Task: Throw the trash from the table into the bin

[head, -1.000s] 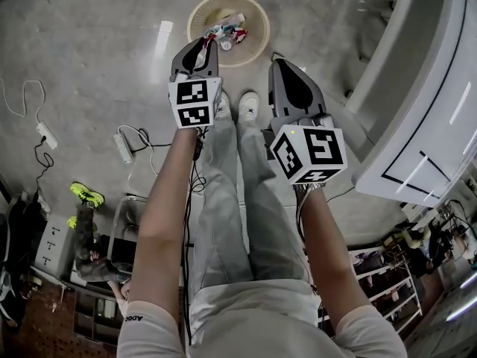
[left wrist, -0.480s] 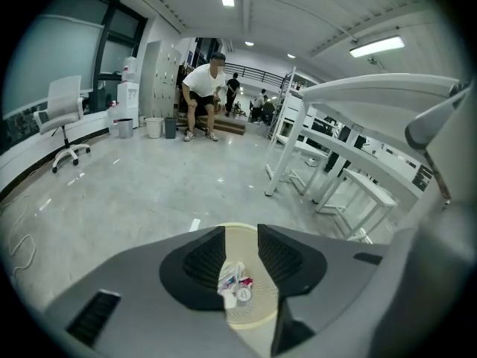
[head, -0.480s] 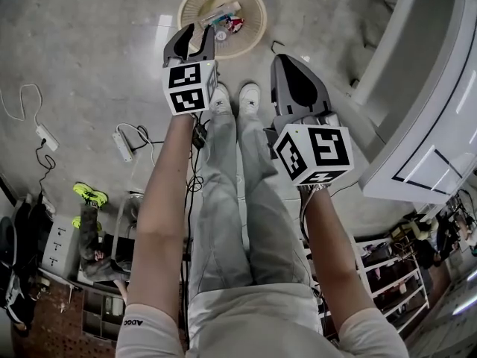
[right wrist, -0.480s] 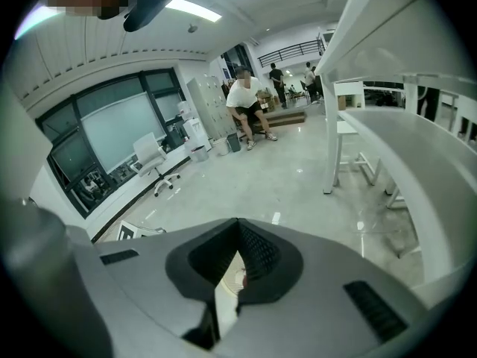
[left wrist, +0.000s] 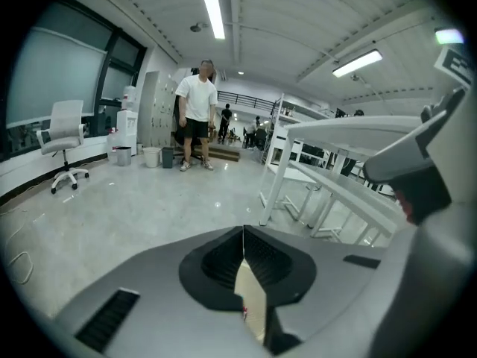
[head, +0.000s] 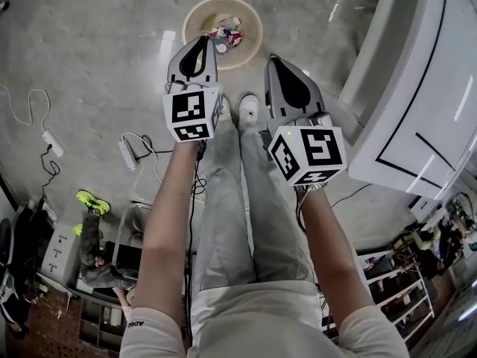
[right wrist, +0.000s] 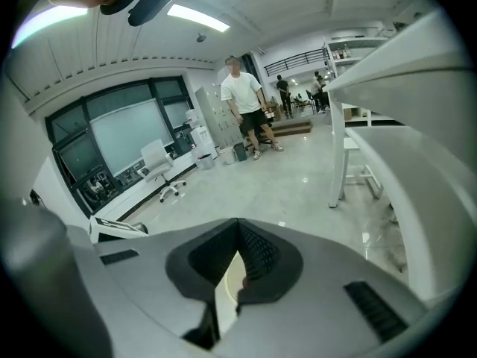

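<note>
Glossy smooth floor [head: 89, 51], plastic bin [head: 251, 39]

Over the bin [head: 252, 28], the left gripper [head: 202, 40] has just been closing its jaws. Spread wide half a second ago, they now meet tip to tip with nothing between them, and the gripper rides slightly higher.

Trash [head: 223, 34]: small colourful heap in the bin [head: 250, 17] at 12 o'clock, its pieces too small to tell apart.
Table [head: 417, 88]: white top at 3 o'clock, cut off by the right edge.
Shelf rack [head: 387, 265]: 5 o'clock, contents too small to tell.
</note>
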Action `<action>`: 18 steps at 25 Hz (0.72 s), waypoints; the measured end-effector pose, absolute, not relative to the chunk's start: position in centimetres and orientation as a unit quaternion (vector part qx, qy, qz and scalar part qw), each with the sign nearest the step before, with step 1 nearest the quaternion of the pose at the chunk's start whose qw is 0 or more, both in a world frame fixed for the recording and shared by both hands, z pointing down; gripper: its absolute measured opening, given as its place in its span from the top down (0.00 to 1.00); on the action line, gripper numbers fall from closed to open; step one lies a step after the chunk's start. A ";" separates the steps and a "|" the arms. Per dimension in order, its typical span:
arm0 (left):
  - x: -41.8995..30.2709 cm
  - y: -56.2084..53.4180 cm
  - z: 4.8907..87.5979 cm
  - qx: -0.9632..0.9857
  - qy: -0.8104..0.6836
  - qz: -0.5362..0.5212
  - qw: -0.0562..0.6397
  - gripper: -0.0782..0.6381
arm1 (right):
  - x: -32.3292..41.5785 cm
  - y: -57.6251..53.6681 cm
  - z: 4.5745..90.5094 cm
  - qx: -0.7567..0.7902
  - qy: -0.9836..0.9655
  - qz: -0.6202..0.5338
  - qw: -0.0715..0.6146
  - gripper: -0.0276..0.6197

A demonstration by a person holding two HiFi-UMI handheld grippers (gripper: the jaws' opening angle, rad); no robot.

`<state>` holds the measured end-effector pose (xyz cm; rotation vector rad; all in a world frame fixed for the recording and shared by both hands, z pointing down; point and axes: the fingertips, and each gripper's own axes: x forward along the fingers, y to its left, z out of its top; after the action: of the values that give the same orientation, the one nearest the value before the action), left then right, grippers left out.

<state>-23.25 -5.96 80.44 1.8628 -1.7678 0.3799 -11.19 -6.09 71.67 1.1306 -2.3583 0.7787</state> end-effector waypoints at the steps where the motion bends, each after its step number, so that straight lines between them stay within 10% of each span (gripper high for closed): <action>1: -23.1 -6.1 78.9 0.696 -0.656 0.133 0.260 0.88 | -11.5 -6.0 70.9 0.402 -0.850 0.274 0.201 0.95; 18: -19.5 -1.6 45.4 0.788 -0.606 -0.004 0.111 0.88 | -7.9 -2.8 46.4 0.435 -0.881 0.161 0.089 0.95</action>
<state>-19.46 -1.59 45.44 2.3132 -1.7798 -0.0104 -7.93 -2.81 46.36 1.2943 -2.6227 0.4787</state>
